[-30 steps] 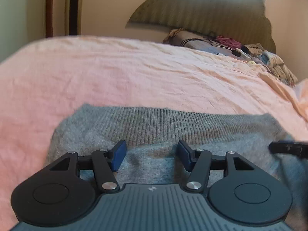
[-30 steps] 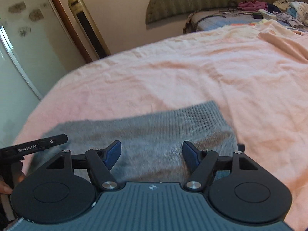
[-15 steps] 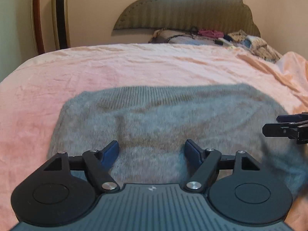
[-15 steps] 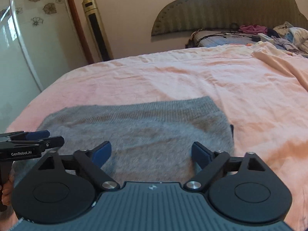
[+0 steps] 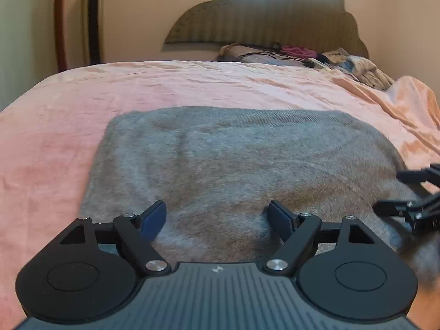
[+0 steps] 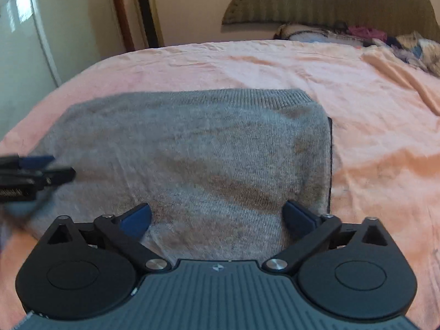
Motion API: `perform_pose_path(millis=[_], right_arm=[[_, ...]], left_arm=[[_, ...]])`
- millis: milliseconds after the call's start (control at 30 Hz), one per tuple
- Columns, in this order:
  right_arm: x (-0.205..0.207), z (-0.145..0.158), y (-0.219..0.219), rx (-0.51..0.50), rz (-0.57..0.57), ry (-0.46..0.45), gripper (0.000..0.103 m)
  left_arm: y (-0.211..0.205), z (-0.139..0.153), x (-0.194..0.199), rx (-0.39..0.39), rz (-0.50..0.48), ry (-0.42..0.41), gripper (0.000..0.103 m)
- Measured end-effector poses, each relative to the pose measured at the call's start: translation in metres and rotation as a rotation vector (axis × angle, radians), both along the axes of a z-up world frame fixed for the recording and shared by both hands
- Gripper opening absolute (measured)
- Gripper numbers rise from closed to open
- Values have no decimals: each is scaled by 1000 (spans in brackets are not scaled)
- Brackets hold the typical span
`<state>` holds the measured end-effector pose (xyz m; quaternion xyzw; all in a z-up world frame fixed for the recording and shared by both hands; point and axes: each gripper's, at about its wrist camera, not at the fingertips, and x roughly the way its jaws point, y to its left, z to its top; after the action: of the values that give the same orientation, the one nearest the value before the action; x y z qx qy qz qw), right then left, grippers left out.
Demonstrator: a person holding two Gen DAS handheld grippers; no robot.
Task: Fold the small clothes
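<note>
Both grippers have pulled back from the gray sweater (image 5: pixel 242 165) since a second ago, so much more of it shows now, and both have spread their fingers apart.

The left gripper (image 5: pixel 217 220) hangs over the near edge of the sweater. Its jaws are opening, and its blue pads (image 5: pixel 152 220) stand wide. They press on nothing; only the flat knit lies below the gap between them. The right gripper (image 6: pixel 217 217) hangs over the near right part of the sweater. Its jaws are opening too, as wide as they go, and nothing is pinched between its blue pads (image 6: pixel 136 220).

The sweater lies flat on the pink bed cover (image 5: pixel 192 85), folded into a wide block. Its ribbed band (image 6: pixel 247 96) runs along the far edge. A thin dark edge (image 6: pixel 330 159) peeks out along its right side.

In the left view, the other gripper's black fingers (image 5: pixel 407 192) poke in from the right. In the right view, the other gripper (image 6: pixel 30 174) pokes in from the left, and the white writing on it is too blurry to read. A small white logo mark (image 6: pixel 217 267) sits on the gray ribbed body of the right gripper; it has no letters.

Far back are a padded headboard (image 5: pixel 275 19), a heap of clothes (image 5: pixel 357 66) and a tall gold fan (image 5: pixel 92 19).
</note>
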<state>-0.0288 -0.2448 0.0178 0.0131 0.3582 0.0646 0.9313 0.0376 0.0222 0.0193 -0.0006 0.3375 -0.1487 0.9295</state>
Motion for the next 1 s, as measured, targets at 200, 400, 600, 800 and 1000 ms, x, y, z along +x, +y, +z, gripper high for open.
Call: perform_pose_path(millis=[200,400,600,800,1000], right_arm=[[-58,39,-34,152,-91,-18,101],[-110,23,-102,582,-315,105,101],[-80,3,-92,689,-291,118,103],[-47,4,-85,637,-239,149,42],[-39,8,-98,558,-171,200,10]], left_arm=[[92,15,-62,-431,281,65,81],[138,-23,-92,-870,418,236,81],[111,-23,-44,-837,382,275,81],[101,-29,-24,-748,480,300,17],[98,-25,-35,-705,453,315,4]])
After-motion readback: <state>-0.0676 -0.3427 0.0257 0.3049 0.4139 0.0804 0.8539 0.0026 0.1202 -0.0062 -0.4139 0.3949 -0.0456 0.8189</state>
